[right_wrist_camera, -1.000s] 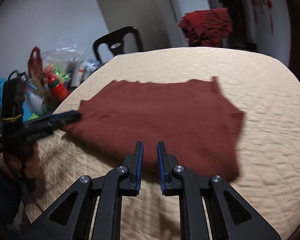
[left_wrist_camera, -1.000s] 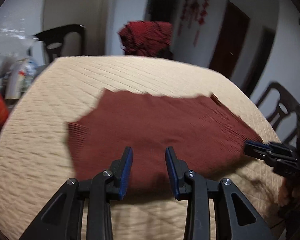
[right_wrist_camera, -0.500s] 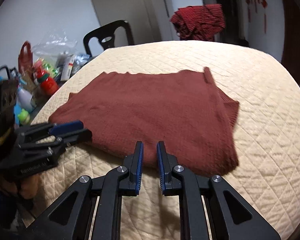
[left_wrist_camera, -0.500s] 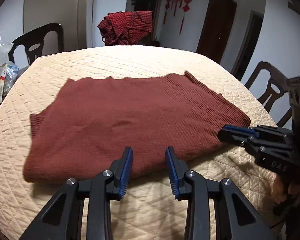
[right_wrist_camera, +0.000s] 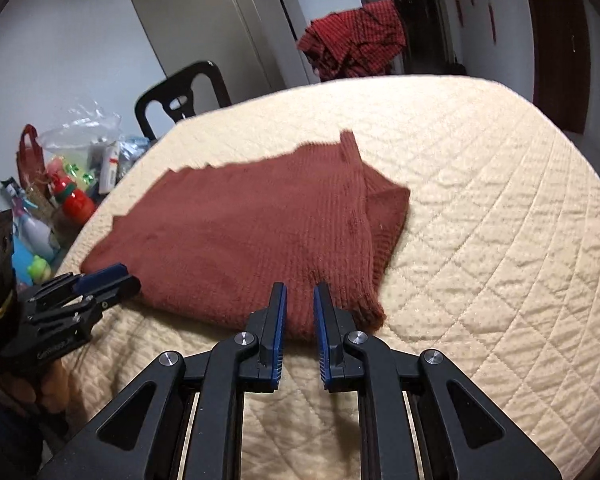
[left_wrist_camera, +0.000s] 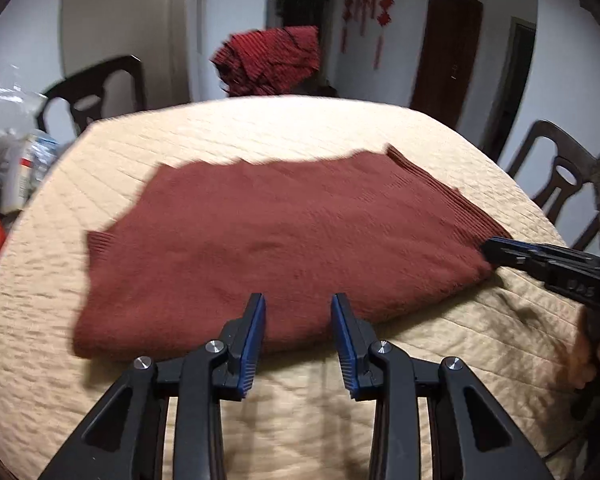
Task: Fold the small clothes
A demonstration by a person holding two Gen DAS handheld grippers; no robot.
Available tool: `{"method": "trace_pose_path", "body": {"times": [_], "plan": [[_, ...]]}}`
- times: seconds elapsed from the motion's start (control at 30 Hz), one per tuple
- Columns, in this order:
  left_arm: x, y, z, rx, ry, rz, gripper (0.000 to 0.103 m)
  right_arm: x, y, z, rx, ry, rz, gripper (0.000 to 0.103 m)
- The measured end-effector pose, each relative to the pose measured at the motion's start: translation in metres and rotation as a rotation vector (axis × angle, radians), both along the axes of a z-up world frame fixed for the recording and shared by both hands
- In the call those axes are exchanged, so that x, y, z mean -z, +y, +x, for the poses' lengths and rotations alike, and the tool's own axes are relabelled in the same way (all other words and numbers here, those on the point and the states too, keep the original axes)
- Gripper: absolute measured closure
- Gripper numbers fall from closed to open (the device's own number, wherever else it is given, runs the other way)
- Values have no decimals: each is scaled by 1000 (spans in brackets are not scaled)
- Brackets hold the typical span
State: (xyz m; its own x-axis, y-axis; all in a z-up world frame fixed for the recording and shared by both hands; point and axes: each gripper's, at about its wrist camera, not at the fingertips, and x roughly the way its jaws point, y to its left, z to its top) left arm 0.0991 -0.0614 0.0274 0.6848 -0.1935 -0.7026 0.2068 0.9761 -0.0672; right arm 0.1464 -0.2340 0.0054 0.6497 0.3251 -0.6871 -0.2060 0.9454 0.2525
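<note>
A rust-brown knitted garment [left_wrist_camera: 284, 232] lies flat and folded on the round table's beige quilted cover [left_wrist_camera: 260, 128]. My left gripper [left_wrist_camera: 298, 304] hovers at its near edge, jaws open, nothing between the pads. In the right wrist view it [right_wrist_camera: 124, 278] sits by the garment's [right_wrist_camera: 252, 232] left near corner. My right gripper [right_wrist_camera: 300, 292] hangs over the near edge close to the right corner, jaws a narrow gap apart and empty. From the left wrist view its tips [left_wrist_camera: 490, 246] reach that ribbed corner. A flap [right_wrist_camera: 388, 208] shows folded under on the right side.
A red checked cloth [left_wrist_camera: 272, 60] hangs over something behind the table. Dark chairs stand at the back left [left_wrist_camera: 96, 92] and right [left_wrist_camera: 560, 176]. Bags, bottles and packets [right_wrist_camera: 68, 176] crowd the table's left side. Bare quilt [right_wrist_camera: 500, 220] stretches right of the garment.
Both grippers have slid sideways along the garment's near edge, the right one closing in on the right corner. Their jaws stand as before. The garment has not moved.
</note>
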Motion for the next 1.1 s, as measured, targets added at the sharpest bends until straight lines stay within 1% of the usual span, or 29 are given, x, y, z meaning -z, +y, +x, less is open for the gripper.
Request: {"method": "trace_pose_path", "body": {"times": [0.07,0.17,0.2,0.3,0.37,0.43,0.53,0.67,0.73,0.8,0.87,0.97,1.03,1.1], "plan": [[-3,14,0,-43,-12,8,67,-3,-4,-2,11,-14,5,89],[-2,39,2,-131,-17,33,67,7,-14,2,48,17,-5,89],[0,46,3,-150,-13,33,67,11,-17,3,51,32,7,89],[15,72,6,-213,41,6,67,14,-22,2,46,28,39,89],[20,82,2,-208,42,-53,67,14,-22,2,48,31,45,89],[19,87,1,-209,47,-85,67,13,-24,2,50,37,61,89],[18,94,-1,-209,50,-129,67,12,-32,-1,60,54,110,89],[17,108,-11,-238,54,-151,67,9,-39,-11,72,64,131,89],[17,115,-17,-255,57,-165,66,9,-45,-19,79,78,155,85],[22,122,-22,-279,81,-182,66,13,-48,-24,96,100,178,72],[28,127,-25,-278,114,-229,66,20,-50,-28,105,128,214,63],[28,132,-27,-281,118,-286,61,25,-49,-33,105,145,266,62],[29,135,-22,-280,128,-350,59,25,-46,-31,99,149,289,57],[31,136,-15,-287,139,-384,59,25,-44,-24,83,153,328,55]]}}
